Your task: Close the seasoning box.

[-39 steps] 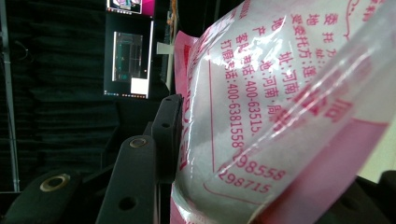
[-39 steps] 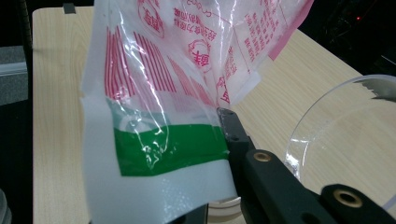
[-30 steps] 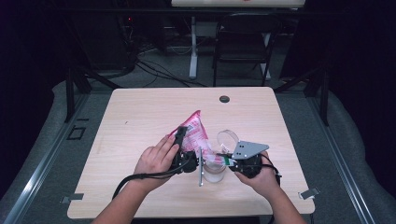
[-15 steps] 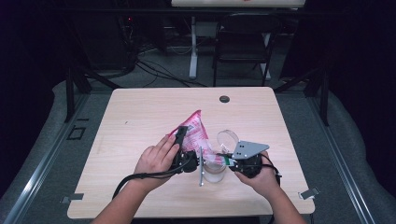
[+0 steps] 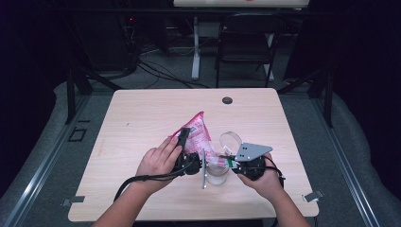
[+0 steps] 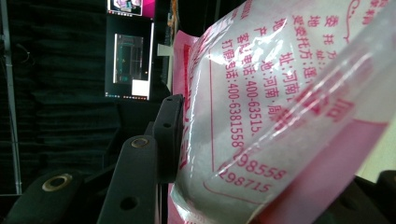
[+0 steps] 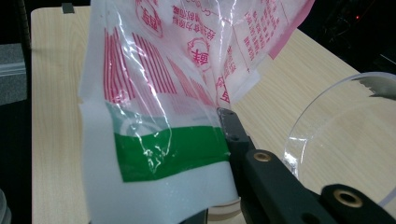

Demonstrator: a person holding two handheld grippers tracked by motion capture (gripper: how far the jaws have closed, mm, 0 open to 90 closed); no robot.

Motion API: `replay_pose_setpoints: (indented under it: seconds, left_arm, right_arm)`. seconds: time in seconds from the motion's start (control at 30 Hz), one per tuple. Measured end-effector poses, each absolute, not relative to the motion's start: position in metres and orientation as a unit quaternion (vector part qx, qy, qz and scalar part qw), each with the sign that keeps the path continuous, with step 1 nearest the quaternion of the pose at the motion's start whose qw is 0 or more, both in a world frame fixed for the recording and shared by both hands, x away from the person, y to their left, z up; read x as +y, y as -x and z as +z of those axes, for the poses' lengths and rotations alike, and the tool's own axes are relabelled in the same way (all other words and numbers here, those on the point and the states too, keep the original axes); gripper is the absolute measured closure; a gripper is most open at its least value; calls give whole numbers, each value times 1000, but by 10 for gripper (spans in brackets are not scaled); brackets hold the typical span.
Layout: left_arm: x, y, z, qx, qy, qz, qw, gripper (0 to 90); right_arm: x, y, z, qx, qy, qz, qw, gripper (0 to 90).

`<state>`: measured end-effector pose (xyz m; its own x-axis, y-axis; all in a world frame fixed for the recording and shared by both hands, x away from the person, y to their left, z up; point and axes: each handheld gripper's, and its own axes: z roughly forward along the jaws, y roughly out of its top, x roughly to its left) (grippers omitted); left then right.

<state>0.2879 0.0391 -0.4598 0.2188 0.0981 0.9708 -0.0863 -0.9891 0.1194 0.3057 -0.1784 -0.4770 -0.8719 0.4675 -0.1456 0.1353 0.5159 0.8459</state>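
From above we see both grippers gripping the pink-and-white printed plastic bag [image 5: 197,133], left gripper [image 5: 185,146] and right gripper [image 5: 226,162]; the right gripper view adds a clear round lid [image 7: 355,140] just beside its jaw.

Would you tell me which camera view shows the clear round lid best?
The high view: the clear round lid appears whole, beside the pink bag. The right gripper view catches part of its rim; in the left gripper view I cannot make it out.

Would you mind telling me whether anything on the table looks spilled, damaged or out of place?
Nothing looks spilled. The pink bag is held tilted over the clear jar between the left tongs and right tongs. The clear lid stands propped on edge behind the jar, which looks a little precarious.
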Motion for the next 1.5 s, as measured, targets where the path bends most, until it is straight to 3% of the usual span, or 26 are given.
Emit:
replay_pose_setpoints:
  seconds: [1.5]
  left_arm:
    - [35, -286, -458, 1, -773, 630, 76, 615]
  right_arm:
    - [-180, -308, -479, 852, -181, 458, 180, 900]
